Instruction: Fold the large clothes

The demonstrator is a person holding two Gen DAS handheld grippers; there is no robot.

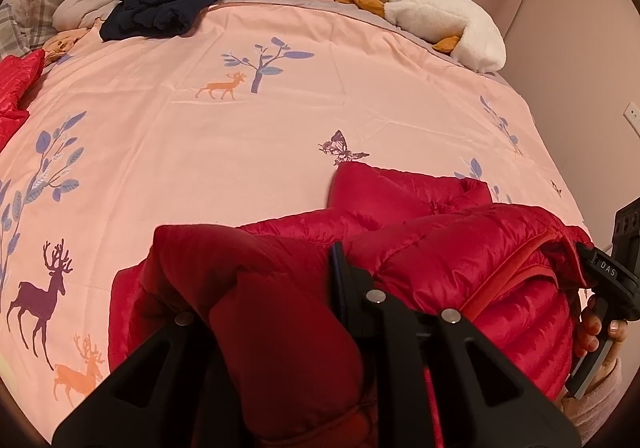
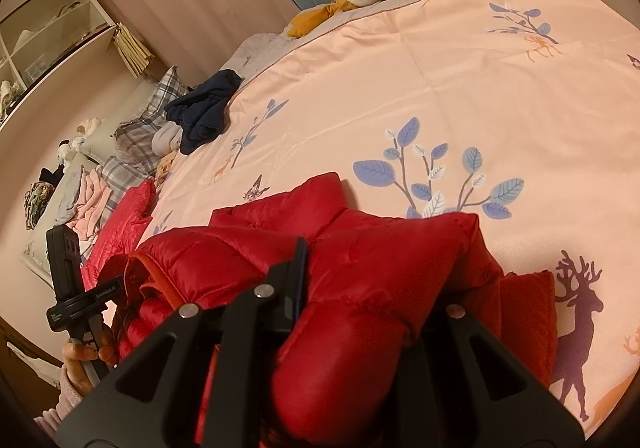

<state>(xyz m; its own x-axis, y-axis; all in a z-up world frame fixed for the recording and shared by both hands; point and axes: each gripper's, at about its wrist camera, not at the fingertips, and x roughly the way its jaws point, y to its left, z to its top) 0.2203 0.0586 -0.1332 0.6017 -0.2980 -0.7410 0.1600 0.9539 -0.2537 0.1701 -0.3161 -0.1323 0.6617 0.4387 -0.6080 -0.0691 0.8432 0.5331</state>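
The red jacket (image 1: 440, 256) lay bunched at the near edge of the bed (image 1: 280, 120). The left gripper (image 1: 276, 288) had its fingers clamped on one padded fold, and the right gripper (image 2: 372, 288) gripped another

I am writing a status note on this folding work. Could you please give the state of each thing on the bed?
Red down jacket: bunched, gripped by both tools.
Left tool: shut on jacket.
Right tool: shut on jacket.
Navy garment: crumpled, unfolded.
White plush toy: lying on its side.
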